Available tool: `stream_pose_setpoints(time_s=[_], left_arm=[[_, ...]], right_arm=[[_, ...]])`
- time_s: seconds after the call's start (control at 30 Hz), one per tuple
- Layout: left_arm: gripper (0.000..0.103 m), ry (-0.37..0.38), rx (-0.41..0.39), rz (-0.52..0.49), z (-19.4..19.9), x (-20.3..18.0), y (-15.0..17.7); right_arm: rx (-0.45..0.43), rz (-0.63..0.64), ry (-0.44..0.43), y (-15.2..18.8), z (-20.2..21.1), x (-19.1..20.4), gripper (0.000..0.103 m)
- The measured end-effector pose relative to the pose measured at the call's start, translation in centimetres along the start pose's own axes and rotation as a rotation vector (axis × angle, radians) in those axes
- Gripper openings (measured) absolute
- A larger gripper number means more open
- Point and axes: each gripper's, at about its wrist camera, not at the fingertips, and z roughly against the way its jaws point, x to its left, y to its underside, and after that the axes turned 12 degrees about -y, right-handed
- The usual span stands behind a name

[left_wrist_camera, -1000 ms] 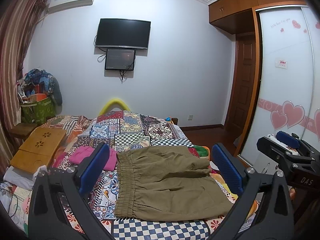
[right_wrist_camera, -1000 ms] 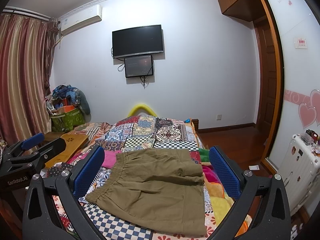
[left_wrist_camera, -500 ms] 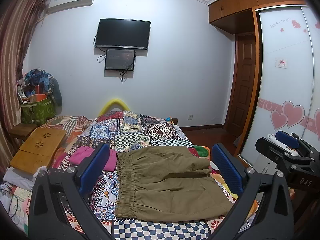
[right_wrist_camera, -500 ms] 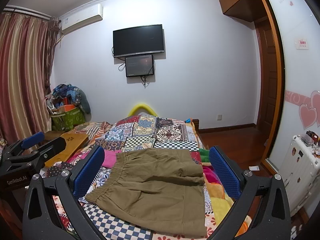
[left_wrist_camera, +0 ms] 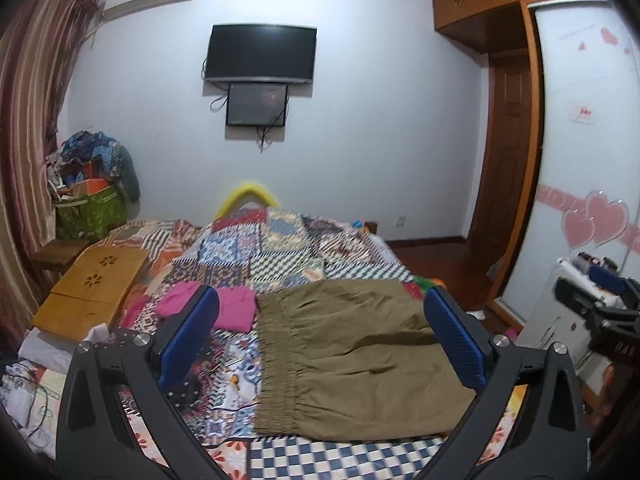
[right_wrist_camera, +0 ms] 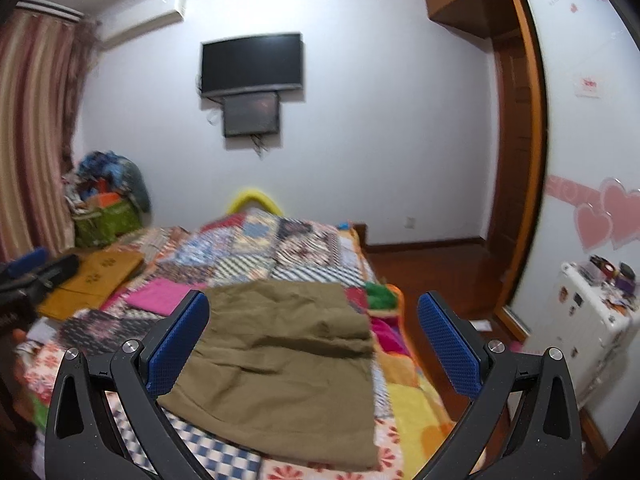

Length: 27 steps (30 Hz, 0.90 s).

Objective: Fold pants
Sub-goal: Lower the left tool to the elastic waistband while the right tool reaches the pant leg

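We see the olive pants [left_wrist_camera: 352,356] lying folded flat on the patchwork bed [left_wrist_camera: 280,248], elastic waistband toward the pink cloth [left_wrist_camera: 236,308] beside them. Our left gripper [left_wrist_camera: 320,344] and right gripper [right_wrist_camera: 312,348] hover above, jaws spread wide, holding nothing.

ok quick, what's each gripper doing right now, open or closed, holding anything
Left gripper: open, holding nothing, above the folded olive-green cloth pants.
Right gripper: open, holding nothing, also above the pants.
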Motion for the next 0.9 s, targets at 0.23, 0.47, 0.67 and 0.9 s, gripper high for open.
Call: stream_pose_setpoints(time_s=[0.23, 0.47, 0.67, 0.9], left_arm=[[0.103, -0.062, 0.146, -0.069, -5.5, 1.5, 2.9], [0.103, -0.058, 0.345, -0.100, -10.7, 2.9, 8.6], [0.101, -0.018, 0.499, -0.078, -14.4, 3.8, 12.9], [0.101, 0.036, 0.628, -0.062, -17.4, 3.7, 15.8]], right_arm=[[0.164, -0.029, 0.100, 3.2, -2.6, -3.5, 0.103], [0.352, -0.035, 0.111, 7.0, -5.4, -5.8, 0.103], [0.537, -0.124, 0.068, 10.9, -8.8, -8.0, 0.098], [0.645, -0.256, -0.018, 13.3, -10.0, -9.4, 0.095]])
